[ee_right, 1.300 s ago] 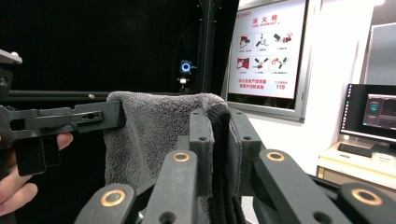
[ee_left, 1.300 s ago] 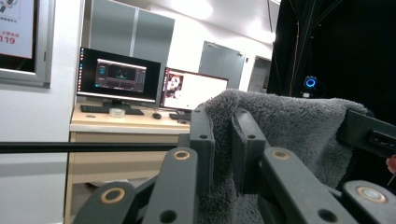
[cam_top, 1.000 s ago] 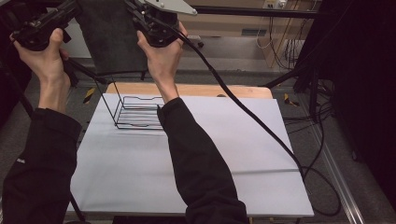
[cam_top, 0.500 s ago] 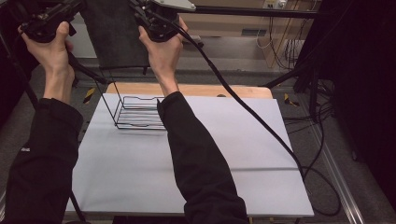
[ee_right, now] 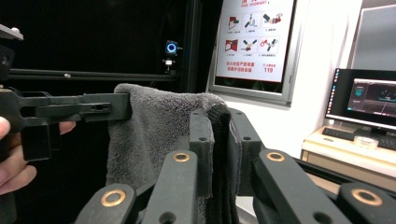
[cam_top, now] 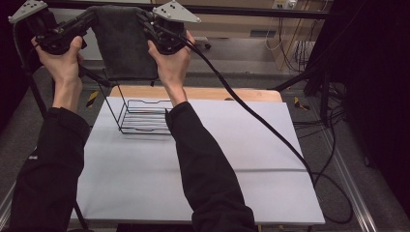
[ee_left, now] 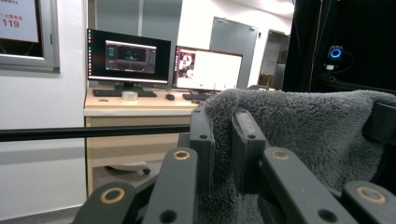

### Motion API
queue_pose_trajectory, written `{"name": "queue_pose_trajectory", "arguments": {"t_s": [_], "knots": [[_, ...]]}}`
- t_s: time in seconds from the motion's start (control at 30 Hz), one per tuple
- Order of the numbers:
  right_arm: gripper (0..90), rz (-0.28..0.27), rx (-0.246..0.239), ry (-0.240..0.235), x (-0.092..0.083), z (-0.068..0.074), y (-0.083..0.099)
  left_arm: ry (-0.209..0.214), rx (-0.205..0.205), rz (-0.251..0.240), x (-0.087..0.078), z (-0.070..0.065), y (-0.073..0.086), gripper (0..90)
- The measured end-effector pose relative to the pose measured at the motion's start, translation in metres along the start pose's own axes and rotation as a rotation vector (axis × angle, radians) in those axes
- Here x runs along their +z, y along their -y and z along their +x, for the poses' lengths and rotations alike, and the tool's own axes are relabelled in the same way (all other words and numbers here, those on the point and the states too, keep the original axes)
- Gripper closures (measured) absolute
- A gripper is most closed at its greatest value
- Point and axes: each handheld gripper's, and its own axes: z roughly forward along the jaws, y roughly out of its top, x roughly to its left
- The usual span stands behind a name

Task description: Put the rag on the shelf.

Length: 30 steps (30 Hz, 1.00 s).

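White wall point(ee_left: 42, 154), light wood desk point(ee_left: 140, 105) against it, two lit monitors point(ee_left: 128, 56), keyboard, tape roll on top. Grey door point(ee_left: 233, 39) behind. Framed poster point(ee_right: 254, 44) on wall. Black frame bars point(cam_top: 241, 9). Grey floor point(cam_top: 241, 63), cables point(cam_top: 333, 121) trailing beside table.

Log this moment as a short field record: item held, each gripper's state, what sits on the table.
item held: dark grey towel, hanging stretched between both grippers above the table's far edge
left gripper: jaws shut on one top corner of the towel
right gripper: jaws shut on the other top corner
on table: black wire rack on a white sheet
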Motion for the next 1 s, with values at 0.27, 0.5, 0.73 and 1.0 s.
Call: {"name": "queue_pose_trajectory", "arguments": {"t_s": [0.27, 0.5, 0.73, 1.0], "knots": [[82.6, -0.019, -0.002, 0.011, 0.001, 0.003, 0.004, -0.010, 0.021, 0.019, 0.011, 0.003, -0.005, 80.4], [82.6, 0.016, -0.001, 0.012, 0.000, 0.000, 0.016, 0.015, 0.004, 0.035, 0.009, 0.007, 0.016, 80.4], [82.5, 0.071, 0.034, -0.009, -0.006, -0.001, 0.032, 0.038, 0.020, 0.066, -0.006, 0.006, 0.034, 80.2], [82.5, 0.106, 0.052, -0.035, -0.012, -0.001, 0.050, 0.047, 0.043, 0.095, -0.020, 0.004, 0.053, 80.1]]}}
